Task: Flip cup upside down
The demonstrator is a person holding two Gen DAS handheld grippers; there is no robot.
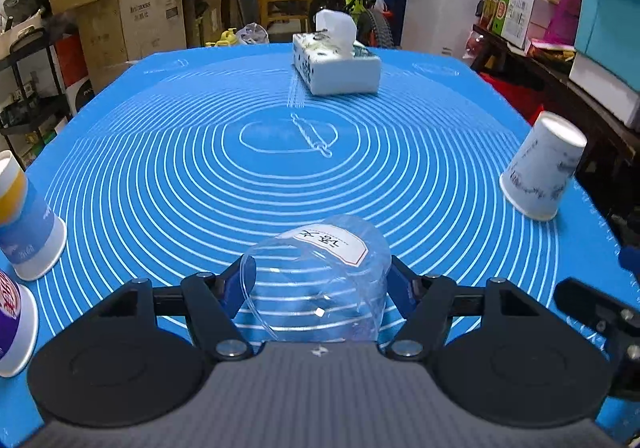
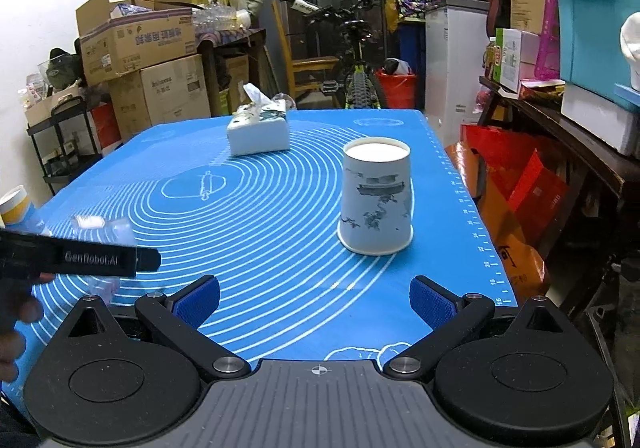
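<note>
On the blue mat (image 1: 168,168), the left gripper (image 1: 318,280) pinches a clear plastic cup (image 1: 320,284) between its blue pads, base up. Farther right, the right gripper (image 2: 314,300) hangs with jaws spread, empty, near an upside-down white paper cup (image 2: 376,196).

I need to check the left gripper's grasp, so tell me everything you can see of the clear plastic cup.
The clear plastic cup is thin, see-through and creased, with a white label printed in dark characters near its far end. It sits between the blue pads of the left gripper, which press its sides. It seems tilted, its far end pointing away from the camera over the blue mat, whose rings show through its wall. In the right wrist view it is blurred behind the other gripper's body.
</note>
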